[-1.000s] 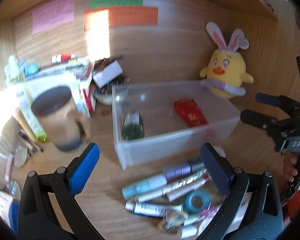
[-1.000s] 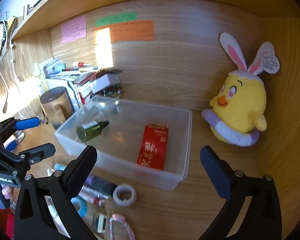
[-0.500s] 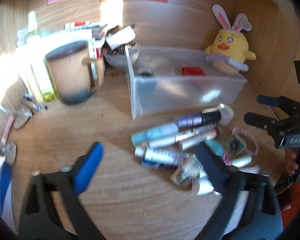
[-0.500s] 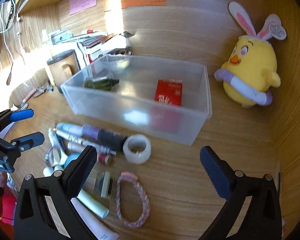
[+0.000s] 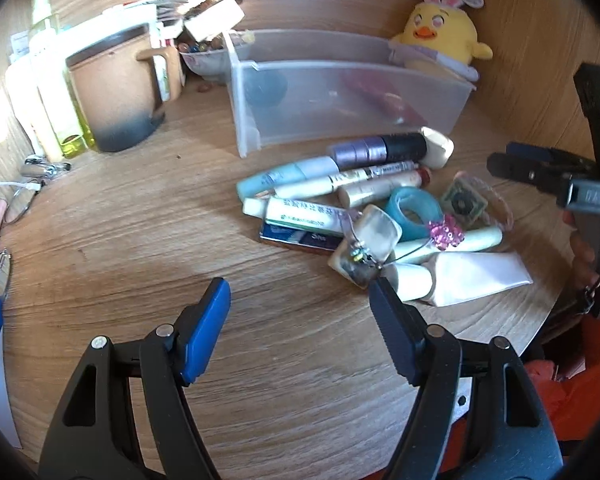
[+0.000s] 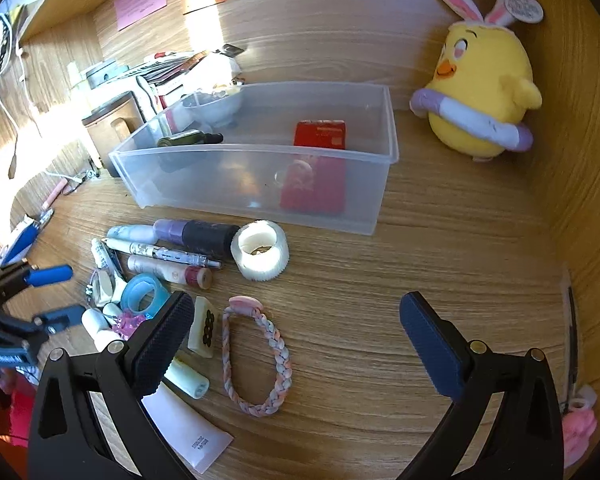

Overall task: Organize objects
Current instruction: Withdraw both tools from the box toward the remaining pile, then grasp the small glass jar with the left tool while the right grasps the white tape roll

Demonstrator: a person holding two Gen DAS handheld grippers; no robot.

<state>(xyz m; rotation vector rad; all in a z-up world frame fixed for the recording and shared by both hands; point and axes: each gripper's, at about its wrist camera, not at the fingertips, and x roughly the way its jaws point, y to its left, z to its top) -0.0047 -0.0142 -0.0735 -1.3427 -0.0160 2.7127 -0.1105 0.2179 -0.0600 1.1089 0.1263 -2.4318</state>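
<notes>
Left wrist view: the left gripper (image 5: pixel 300 292) is held with fingers spread wide and nothing between them, low in the frame over bare wooden counter (image 5: pixel 140 240). A heap of small items — cosmetic tubes (image 5: pixel 300 172), a blue tape ring (image 5: pixel 412 216), a white squeeze tube (image 5: pixel 480 276) — is seen right of centre, just in front of the clear plastic bin (image 5: pixel 340 92). In the right wrist view the right gripper (image 6: pixel 296 320) is likewise spread and empty; a braided bracelet (image 6: pixel 256 356) lies between its fingers, a white tape roll (image 6: pixel 260 252) above it. A red packet (image 6: pixel 320 136) and dark bottle (image 6: pixel 188 140) lie inside the bin — a yellow chick plush (image 6: pixel 480 80) sits at upper right.
</notes>
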